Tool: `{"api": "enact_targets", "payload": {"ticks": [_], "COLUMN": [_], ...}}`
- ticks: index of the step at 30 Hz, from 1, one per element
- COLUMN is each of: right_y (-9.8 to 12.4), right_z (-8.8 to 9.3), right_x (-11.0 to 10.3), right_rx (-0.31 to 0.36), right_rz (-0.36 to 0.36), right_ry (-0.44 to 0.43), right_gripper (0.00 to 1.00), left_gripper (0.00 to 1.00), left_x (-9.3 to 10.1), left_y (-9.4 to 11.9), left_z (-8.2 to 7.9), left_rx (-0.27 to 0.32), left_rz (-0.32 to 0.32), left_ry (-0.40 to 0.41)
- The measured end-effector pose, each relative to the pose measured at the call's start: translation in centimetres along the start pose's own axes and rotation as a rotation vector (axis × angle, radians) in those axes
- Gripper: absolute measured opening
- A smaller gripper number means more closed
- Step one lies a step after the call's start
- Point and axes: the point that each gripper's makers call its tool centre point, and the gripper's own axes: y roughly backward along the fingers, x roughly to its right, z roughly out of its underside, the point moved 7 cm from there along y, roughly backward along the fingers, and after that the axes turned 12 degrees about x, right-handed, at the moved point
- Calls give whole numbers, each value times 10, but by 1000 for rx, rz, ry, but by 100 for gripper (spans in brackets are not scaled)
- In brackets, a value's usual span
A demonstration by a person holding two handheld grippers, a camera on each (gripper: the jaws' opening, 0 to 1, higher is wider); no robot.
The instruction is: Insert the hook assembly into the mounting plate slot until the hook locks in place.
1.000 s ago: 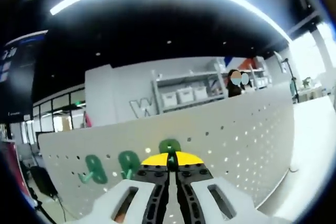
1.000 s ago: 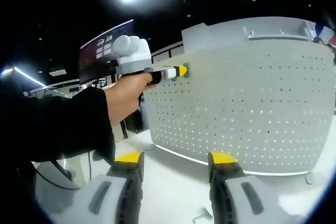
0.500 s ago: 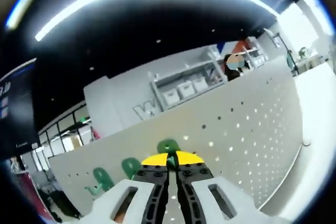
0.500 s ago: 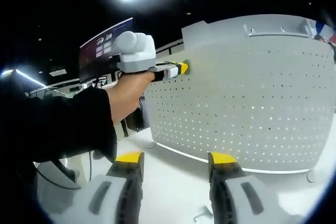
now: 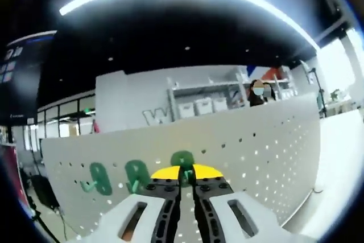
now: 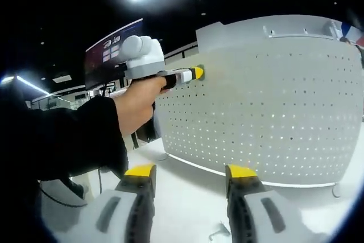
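My left gripper, clenched on the green hook low in frame, has levelled against the pegboard, seating nearly done; right gripper gapes idle.

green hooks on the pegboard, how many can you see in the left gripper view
3. One sits at the tips of the left gripper, one is further left, and one is furthest left on the pegboard. The gripper may hide others.
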Motion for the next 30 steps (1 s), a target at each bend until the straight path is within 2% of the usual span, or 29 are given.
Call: {"api": "enact_targets", "payload": {"ticks": [7, 12, 16, 23, 30], "right_y": [0, 0, -1, -3, -4], "right_z": [-1, -1, 2, 7, 9], "right_x": [-1, -4, -5, -9, -11], "right_rx": [6, 4, -5, -29, -37], "right_rz": [-2, -9, -15, -34, -38], "right_ry": [6, 18, 24, 38, 61], "right_gripper": [46, 46, 46, 45, 45], "left_gripper": [7, 8, 12, 14, 14], "left_x": [2, 6, 4, 3, 3], "left_y": [2, 12, 20, 39, 65], "left_z": [-1, -6, -11, -17, -29], "left_rx": [-19, -21, -23, -20, 5], "left_rz": [24, 43, 42, 51, 58], "left_ry": [-18, -38, -32, -20, -9]}}
